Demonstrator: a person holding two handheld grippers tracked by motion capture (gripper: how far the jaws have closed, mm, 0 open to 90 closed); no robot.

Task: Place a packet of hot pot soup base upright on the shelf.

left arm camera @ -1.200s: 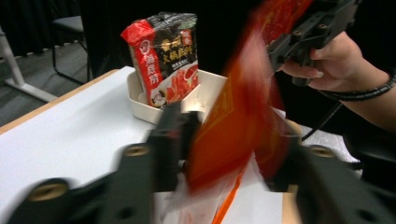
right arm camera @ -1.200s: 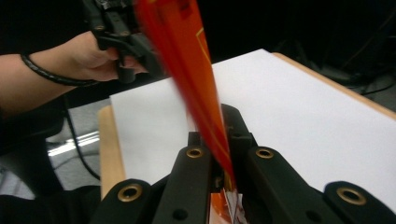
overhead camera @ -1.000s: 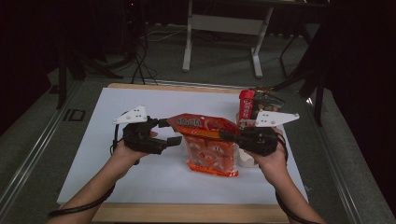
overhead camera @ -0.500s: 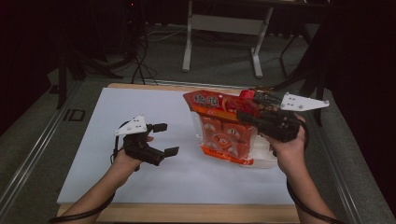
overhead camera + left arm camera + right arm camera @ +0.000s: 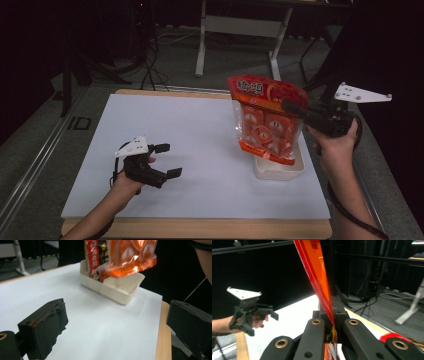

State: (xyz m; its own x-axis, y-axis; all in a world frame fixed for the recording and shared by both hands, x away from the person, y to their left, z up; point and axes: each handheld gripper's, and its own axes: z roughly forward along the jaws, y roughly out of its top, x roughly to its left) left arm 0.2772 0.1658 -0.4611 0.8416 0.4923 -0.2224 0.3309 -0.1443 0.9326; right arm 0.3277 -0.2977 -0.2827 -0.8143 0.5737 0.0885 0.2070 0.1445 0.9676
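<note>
A white-topped table [image 5: 200,150] stood in a dark room, and the high view showed the right gripper [image 5: 295,108] clamped on the edge of an orange snack bag [image 5: 265,120], holding it in the air above a cream tray [image 5: 280,172]. The left gripper view revealed another red packet [image 5: 93,260] standing in that tray, hidden from above. The left gripper [image 5: 165,160] hung low over the table's left side, jaws wide with nothing between them.

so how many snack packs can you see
2: an orange bag held up by the right tool over the white tray, and a red pack standing in it; more may be hidden.
</note>
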